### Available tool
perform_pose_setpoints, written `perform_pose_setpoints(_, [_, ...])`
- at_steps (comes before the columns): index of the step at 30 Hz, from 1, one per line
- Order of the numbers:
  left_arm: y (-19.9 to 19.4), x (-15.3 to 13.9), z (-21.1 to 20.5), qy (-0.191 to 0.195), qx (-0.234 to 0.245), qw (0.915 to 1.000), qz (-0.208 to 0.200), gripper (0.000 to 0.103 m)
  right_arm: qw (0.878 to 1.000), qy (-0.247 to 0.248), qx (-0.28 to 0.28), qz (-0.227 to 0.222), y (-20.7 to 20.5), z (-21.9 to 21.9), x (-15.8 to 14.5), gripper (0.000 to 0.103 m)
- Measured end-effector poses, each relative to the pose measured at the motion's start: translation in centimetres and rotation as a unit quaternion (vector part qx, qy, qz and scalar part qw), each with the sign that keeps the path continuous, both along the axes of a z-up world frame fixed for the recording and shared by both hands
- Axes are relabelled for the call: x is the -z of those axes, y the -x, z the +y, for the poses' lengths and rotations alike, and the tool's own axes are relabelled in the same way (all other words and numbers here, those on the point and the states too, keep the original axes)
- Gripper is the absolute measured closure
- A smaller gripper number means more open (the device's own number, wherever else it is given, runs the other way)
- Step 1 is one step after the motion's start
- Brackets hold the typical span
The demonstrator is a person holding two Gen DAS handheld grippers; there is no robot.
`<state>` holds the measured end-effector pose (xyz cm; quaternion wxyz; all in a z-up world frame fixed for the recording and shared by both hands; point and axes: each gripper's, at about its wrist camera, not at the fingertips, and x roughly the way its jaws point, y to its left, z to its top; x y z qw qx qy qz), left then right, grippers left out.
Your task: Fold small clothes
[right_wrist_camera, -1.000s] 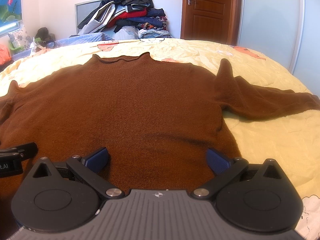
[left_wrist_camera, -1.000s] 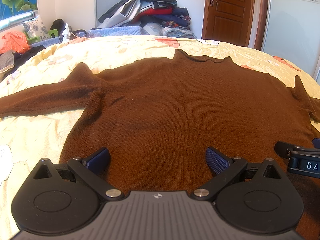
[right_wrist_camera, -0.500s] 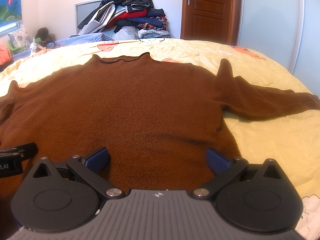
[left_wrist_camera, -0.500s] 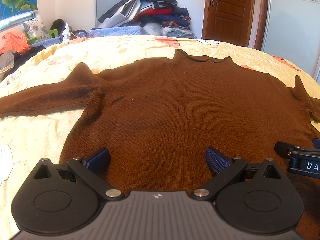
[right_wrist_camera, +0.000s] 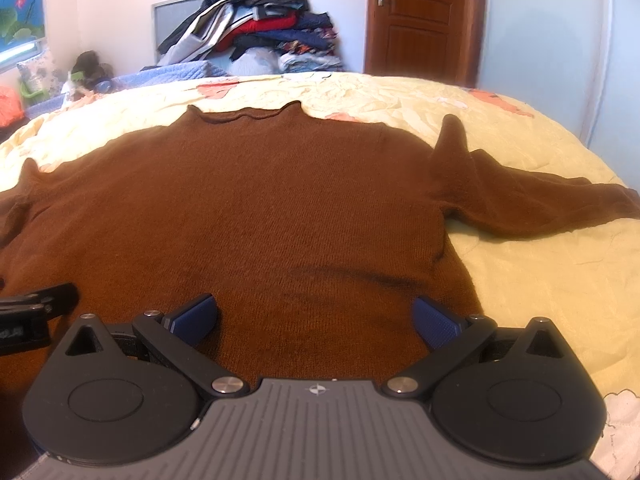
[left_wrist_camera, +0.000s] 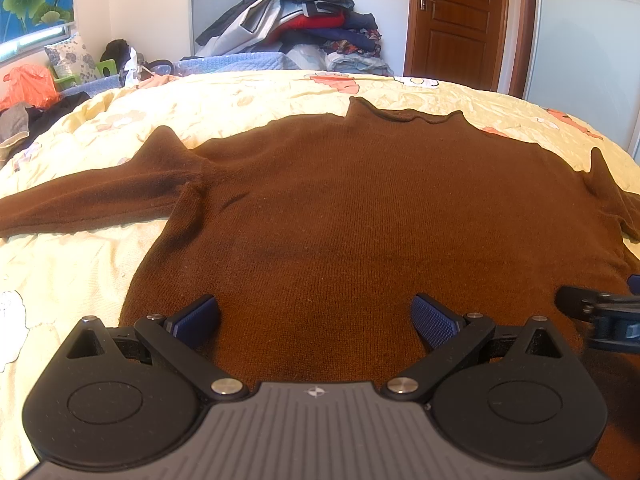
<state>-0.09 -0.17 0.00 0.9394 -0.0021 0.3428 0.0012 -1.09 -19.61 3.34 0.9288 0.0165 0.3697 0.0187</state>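
Note:
A brown knit sweater (left_wrist_camera: 360, 208) lies flat, front up, on the yellow bedspread (left_wrist_camera: 240, 96), collar at the far side and both sleeves spread outward. It also shows in the right wrist view (right_wrist_camera: 260, 208). My left gripper (left_wrist_camera: 316, 318) is open and empty over the sweater's near hem, left of centre. My right gripper (right_wrist_camera: 314, 318) is open and empty over the hem's right part. Each gripper's tip shows at the edge of the other's view. The hem itself is hidden under the gripper bodies.
A heap of clothes (left_wrist_camera: 296, 28) is piled beyond the bed's far edge. A wooden door (left_wrist_camera: 456, 20) stands at the back right. Clutter and an orange bag (left_wrist_camera: 28, 88) lie at the far left. The right sleeve (right_wrist_camera: 540, 204) reaches toward the bed's right edge.
The right gripper's view has shifted slightly and is a little blurred, so it has started to move. The left gripper and the sweater have stayed put.

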Motion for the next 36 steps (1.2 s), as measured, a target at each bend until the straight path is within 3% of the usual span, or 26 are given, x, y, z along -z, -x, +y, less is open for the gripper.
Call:
perform_pose_setpoints(3, [0.0, -0.1, 0.0, 0.001, 0.001, 1.0000, 0.000, 0.000, 0.997, -0.066, -0.024, 0.025, -0.8, -2.2, -1.5, 0.000])
perform_pose_setpoints(4, [0.1, -0.1, 0.1, 0.002, 0.001, 1.0000, 0.000, 0.000, 0.991, -0.131, -0.019, 0.005, -0.7, -4.8, -2.8, 0.000])
perform_pose_setpoints(7, [0.1, -0.1, 0.1, 0.002, 0.001, 1.0000, 0.000, 0.000, 0.968, -0.231, 0.049, -0.084, -0.1, -12.6, -5.0, 0.000])
perform_pose_setpoints(8, [0.1, -0.1, 0.1, 0.002, 0.001, 1.0000, 0.000, 0.000, 0.961, -0.245, 0.081, -0.100, -0.3, -15.3, -5.2, 0.000])
perform_pose_setpoints(10, [0.1, -0.1, 0.1, 0.002, 0.001, 1.0000, 0.000, 0.000, 0.950, -0.267, 0.133, -0.091, -1.5, -20.4, -5.2, 0.000])
perform_pose_setpoints(11, [0.1, -0.1, 0.1, 0.002, 0.001, 1.0000, 0.000, 0.000, 0.938, -0.284, 0.181, -0.079, -2.4, -24.1, -4.8, 0.000])
perform_pose_setpoints(15, [0.1, -0.1, 0.1, 0.001, 0.001, 1.0000, 0.000, 0.000, 0.910, -0.284, 0.294, -0.071, -4.2, -33.5, -3.4, 0.002])
perform_pose_setpoints(18, [0.1, -0.1, 0.1, 0.001, 0.001, 1.0000, 0.000, 0.000, 0.892, -0.284, 0.345, -0.061, -5.0, -37.9, -2.0, 0.009])
perform_pose_setpoints(23, [0.1, -0.1, 0.1, 0.002, 0.001, 1.0000, 0.000, 0.000, 0.851, -0.368, 0.362, -0.092, -4.8, -40.7, 1.0, 0.017])
perform_pose_setpoints(25, [0.1, -0.1, 0.1, 0.002, 0.001, 1.0000, 0.000, 0.000, 0.848, -0.382, 0.353, -0.100, -5.3, -40.9, 1.4, 0.019])
perform_pose_setpoints(30, [0.1, -0.1, 0.1, 0.002, 0.001, 1.0000, 0.000, 0.000, 0.853, -0.384, 0.339, -0.105, -6.8, -41.7, 1.5, 0.026])
perform_pose_setpoints(33, [0.1, -0.1, 0.1, 0.002, 0.001, 1.0000, 0.000, 0.000, 0.855, -0.387, 0.333, -0.094, -8.0, -41.9, 2.0, 0.055])
perform_pose_setpoints(35, [0.1, -0.1, 0.1, 0.002, 0.001, 1.0000, 0.000, 0.000, 0.858, -0.377, 0.337, -0.089, -8.1, -42.0, 2.7, 0.085])
perform_pose_setpoints(36, [0.1, -0.1, 0.1, 0.002, 0.001, 1.0000, 0.000, 0.000, 0.861, -0.366, 0.343, -0.087, -8.1, -42.0, 2.8, 0.089])
